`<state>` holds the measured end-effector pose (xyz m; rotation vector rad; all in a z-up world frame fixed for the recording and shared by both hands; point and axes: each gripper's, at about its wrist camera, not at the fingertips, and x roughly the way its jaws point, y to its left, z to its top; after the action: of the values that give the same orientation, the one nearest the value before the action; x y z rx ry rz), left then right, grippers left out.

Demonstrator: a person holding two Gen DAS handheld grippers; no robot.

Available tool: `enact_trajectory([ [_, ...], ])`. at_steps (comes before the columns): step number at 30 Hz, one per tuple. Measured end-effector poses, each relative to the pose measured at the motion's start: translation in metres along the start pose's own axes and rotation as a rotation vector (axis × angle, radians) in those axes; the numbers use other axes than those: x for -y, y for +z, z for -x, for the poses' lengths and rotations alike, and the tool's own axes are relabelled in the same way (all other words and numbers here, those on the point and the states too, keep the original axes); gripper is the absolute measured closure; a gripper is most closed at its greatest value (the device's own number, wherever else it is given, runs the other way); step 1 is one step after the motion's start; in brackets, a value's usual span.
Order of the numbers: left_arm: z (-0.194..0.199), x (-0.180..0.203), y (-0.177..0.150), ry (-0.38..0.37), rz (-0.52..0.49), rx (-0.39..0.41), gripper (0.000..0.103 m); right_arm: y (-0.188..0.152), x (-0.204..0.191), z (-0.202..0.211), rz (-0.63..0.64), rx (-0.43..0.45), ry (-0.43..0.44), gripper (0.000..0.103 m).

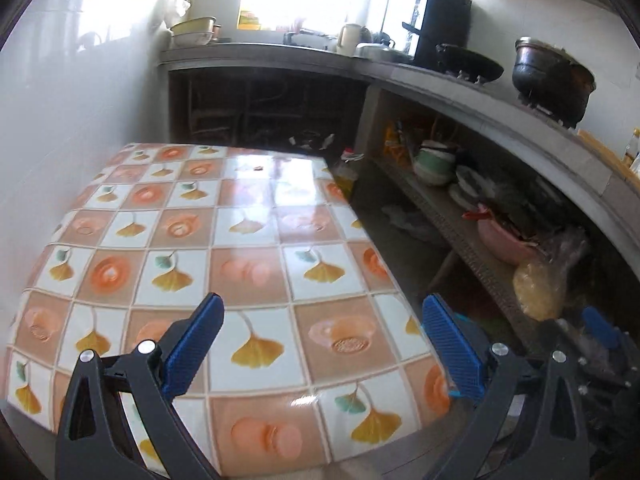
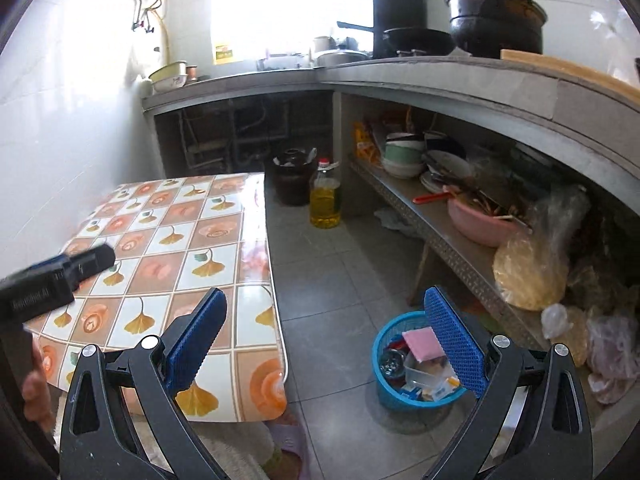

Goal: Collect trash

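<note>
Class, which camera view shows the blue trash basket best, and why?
The right wrist view: the blue trash basket stands on the floor beside the table, its trash visible, partly behind a finger. In the left wrist view only a blurred sliver may show behind the fingers.

Black-framed left tongs (image 1: 322,312), right tongs (image 2: 326,306), ribbed blue pads, silver screws

A small kitchen is seen, with white tiled walls (image 2: 60,80) and a grey tiled floor (image 2: 332,292). Bright light is let in through a window (image 2: 280,8). A grey surface (image 2: 440,76) is run along two walls, and a shelf (image 2: 404,192) is set below it.
</note>
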<state>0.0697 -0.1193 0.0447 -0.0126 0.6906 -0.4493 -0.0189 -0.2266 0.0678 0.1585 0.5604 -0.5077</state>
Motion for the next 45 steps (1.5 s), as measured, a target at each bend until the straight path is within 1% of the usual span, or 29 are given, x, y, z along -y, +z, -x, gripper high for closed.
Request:
enact_trajectory([
  [3, 0.006, 0.004, -0.006, 0.049, -0.048, 0.000, 0.006, -0.008, -0.010, 0.010, -0.015, 0.003, 0.017, 0.008],
  [6, 0.016, 0.005, -0.010, 0.111, -0.074, 0.033, 0.006, -0.013, -0.017, 0.015, 0.009, 0.013, 0.005, 0.008],
  [7, 0.019, 0.005, -0.010, 0.132, -0.073, 0.047, 0.006, -0.014, -0.020, 0.016, 0.026, 0.017, -0.008, 0.008],
  [11, 0.033, -0.002, -0.003, 0.171, -0.030, 0.107, 0.006, -0.013, -0.027, 0.019, 0.067, 0.022, -0.058, 0.008],
  [14, 0.041, -0.006, -0.002, 0.176, 0.008, 0.144, 0.006, -0.012, -0.025, 0.021, 0.066, 0.027, -0.082, 0.008],
  [15, 0.041, -0.007, -0.004, 0.180, 0.012, 0.143, 0.006, -0.012, -0.024, 0.021, 0.063, 0.021, -0.083, 0.008],
  [17, 0.039, -0.006, -0.009, 0.190, 0.005, 0.120, 0.006, -0.013, -0.022, 0.018, 0.056, -0.005, -0.091, 0.008],
  [19, 0.033, -0.003, -0.018, 0.195, -0.012, 0.068, 0.006, -0.017, -0.020, 0.013, 0.053, -0.048, -0.106, 0.008],
  [20, 0.029, -0.003, -0.024, 0.200, -0.022, 0.024, 0.006, -0.020, -0.020, 0.011, 0.049, -0.065, -0.109, 0.008],
  [22, 0.024, -0.005, -0.033, 0.207, -0.023, -0.025, 0.006, -0.025, -0.018, 0.009, 0.038, -0.096, -0.107, 0.008],
  [26, 0.020, -0.010, -0.042, 0.222, -0.008, -0.077, 0.006, -0.037, -0.017, 0.006, 0.048, -0.140, -0.127, 0.008],
  [29, 0.016, -0.011, -0.045, 0.236, -0.005, -0.094, 0.006, -0.045, -0.015, 0.001, 0.050, -0.178, -0.134, 0.008],
  [32, 0.013, -0.011, -0.047, 0.249, -0.008, -0.117, 0.006, -0.049, -0.011, -0.001, 0.048, -0.198, -0.146, 0.008],
  [37, 0.006, -0.011, -0.049, 0.272, -0.017, -0.144, 0.006, -0.053, 0.000, -0.007, 0.026, -0.221, -0.162, 0.008],
  [45, -0.003, -0.007, -0.051, 0.289, -0.039, -0.181, 0.006, -0.059, 0.010, -0.012, -0.002, -0.243, -0.172, 0.008],
])
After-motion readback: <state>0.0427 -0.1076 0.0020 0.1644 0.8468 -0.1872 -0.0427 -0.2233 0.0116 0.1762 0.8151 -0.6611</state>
